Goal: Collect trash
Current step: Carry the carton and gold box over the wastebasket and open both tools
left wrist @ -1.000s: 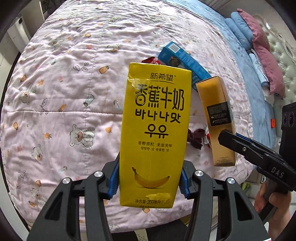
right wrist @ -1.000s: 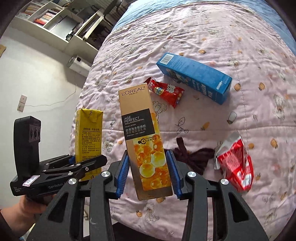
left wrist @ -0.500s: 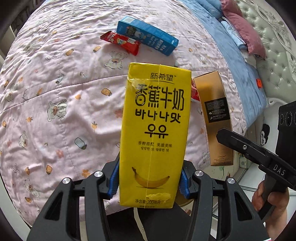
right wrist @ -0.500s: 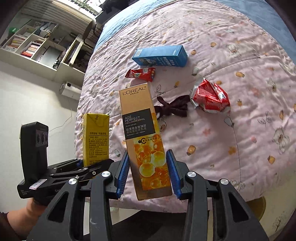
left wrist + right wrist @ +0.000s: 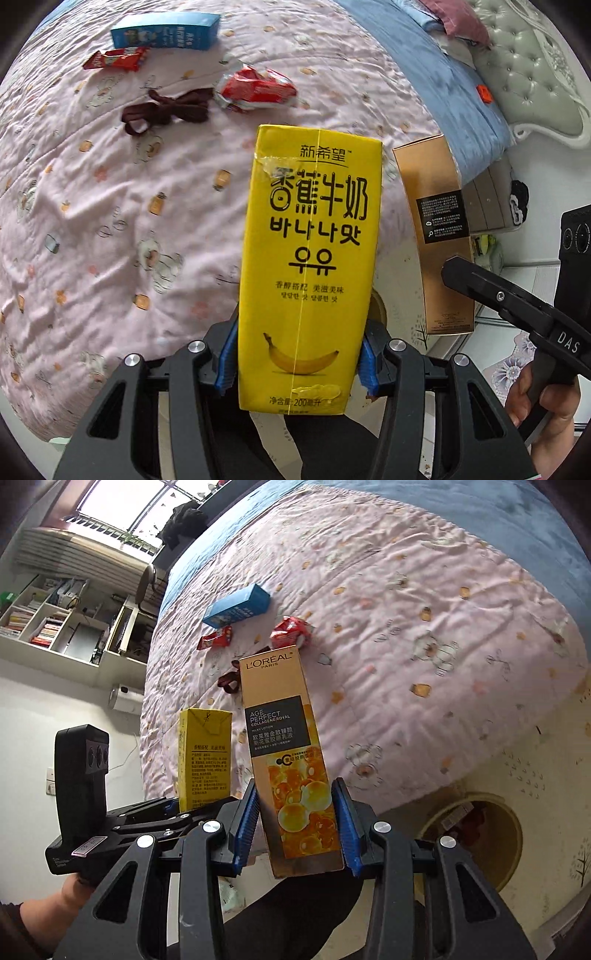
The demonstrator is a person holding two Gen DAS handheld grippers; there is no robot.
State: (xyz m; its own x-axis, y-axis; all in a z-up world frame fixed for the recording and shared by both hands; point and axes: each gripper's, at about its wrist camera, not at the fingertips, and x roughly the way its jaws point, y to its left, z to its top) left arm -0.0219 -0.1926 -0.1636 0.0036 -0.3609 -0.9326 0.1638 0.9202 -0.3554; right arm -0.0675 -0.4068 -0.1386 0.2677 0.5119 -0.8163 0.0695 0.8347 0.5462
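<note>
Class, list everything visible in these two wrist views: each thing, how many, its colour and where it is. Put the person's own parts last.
banana milk carton: 1, yellow, upright in left gripper
lotion box: 1, gold, upright in right gripper
blue box: 1, blue, lying on quilt, far side
snack wrapper: 1, red, flat, beside blue box
crumpled packet: 1, red and silver, on quilt
fabric tie: 1, dark maroon, next to crumpled packet
quilt: 1, pink with bear print, covers bed
bin: 1, cream, on floor beside bed
left gripper: 1, black with blue pads
right gripper: 1, black with blue pads
</note>
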